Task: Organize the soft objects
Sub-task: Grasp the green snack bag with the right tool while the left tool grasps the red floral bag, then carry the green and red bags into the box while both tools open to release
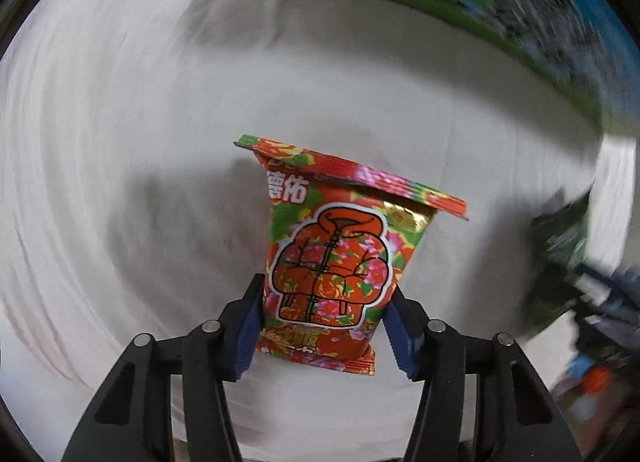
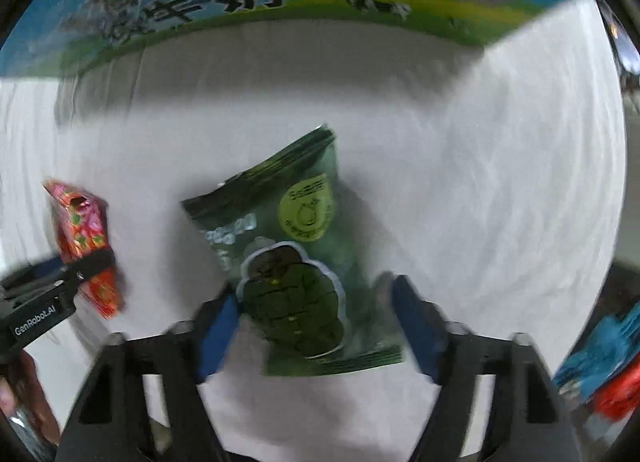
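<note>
**Left wrist view: two packets, each between one pair of jaws, long axes running away from me**

Left wrist view. My left gripper point(image 1: 324, 294) points steeply down at the white cloth point(image 1: 120, 142). The red floral packet point(image 1: 340, 254) sits between its blue pads point(image 1: 250, 326); both pads touch the packet's sides near the bottom seam, so I read this as a narrow hold on the packet. Long axis runs from the jaws toward the top of the view, tilted a bit rt., crimped top edge farthest from me.

Right wrist view. My right gripper point(image 2: 316, 302) is about half open around the dark green packet point(image 2: 296, 258). Left pad is at the packet's edge; rt. pad stands just clear, a gap showing. So: straddling, not yet pressing, in my judgement. Packet lies flat on the cloth, long axis toward the top of the view, leaning left at the far end.

Relation that matters: each packet is dead ahead of its own gripper, red w/ left, green w/ right. The printed box point(image 2: 280, 2) lies beyond both, at the far edge of the cloth.
</note>
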### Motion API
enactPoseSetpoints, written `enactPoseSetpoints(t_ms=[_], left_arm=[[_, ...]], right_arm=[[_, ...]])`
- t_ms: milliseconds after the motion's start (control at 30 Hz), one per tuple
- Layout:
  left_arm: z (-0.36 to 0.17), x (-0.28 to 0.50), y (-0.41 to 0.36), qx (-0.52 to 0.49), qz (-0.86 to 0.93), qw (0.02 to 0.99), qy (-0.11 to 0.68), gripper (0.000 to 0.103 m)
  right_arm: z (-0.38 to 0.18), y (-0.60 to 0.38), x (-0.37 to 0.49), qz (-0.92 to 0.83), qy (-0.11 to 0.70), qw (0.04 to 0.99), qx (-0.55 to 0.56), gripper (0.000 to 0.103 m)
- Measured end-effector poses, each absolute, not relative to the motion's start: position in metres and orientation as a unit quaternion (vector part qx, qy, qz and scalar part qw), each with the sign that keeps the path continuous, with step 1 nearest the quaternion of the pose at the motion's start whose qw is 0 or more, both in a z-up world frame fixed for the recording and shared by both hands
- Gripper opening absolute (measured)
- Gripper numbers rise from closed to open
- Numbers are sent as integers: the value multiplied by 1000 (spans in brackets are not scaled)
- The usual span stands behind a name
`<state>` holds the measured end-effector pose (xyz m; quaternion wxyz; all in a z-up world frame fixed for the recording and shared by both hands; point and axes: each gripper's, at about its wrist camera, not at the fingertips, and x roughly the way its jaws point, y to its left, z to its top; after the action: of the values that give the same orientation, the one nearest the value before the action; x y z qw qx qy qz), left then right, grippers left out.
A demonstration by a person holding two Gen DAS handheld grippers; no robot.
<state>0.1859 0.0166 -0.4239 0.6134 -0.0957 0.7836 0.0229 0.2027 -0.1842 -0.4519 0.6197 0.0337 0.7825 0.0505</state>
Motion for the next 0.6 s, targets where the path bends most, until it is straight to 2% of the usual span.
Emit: enactPoseSetpoints(t_ms=[133,200,333,433,600], left_arm=[[-431,183,29,-163,27,597,785,58],[-437,182,27,-138,20,595,791,59],[-439,182,10,-41,20,617,785,60],[-435,180,-1,-17,24,633,774,47],[-426,170,-16,-3,25,651,759,44]], right_arm=[[-456,-193,204,63,797,589,119,64],[-456,-193,207,62,796,594,99,74],[-469,-184,195,58,799,596,58,75],[-473,-164,192,35,793,607,35,62],[-460,-141,167,19,780,625,17,46]])
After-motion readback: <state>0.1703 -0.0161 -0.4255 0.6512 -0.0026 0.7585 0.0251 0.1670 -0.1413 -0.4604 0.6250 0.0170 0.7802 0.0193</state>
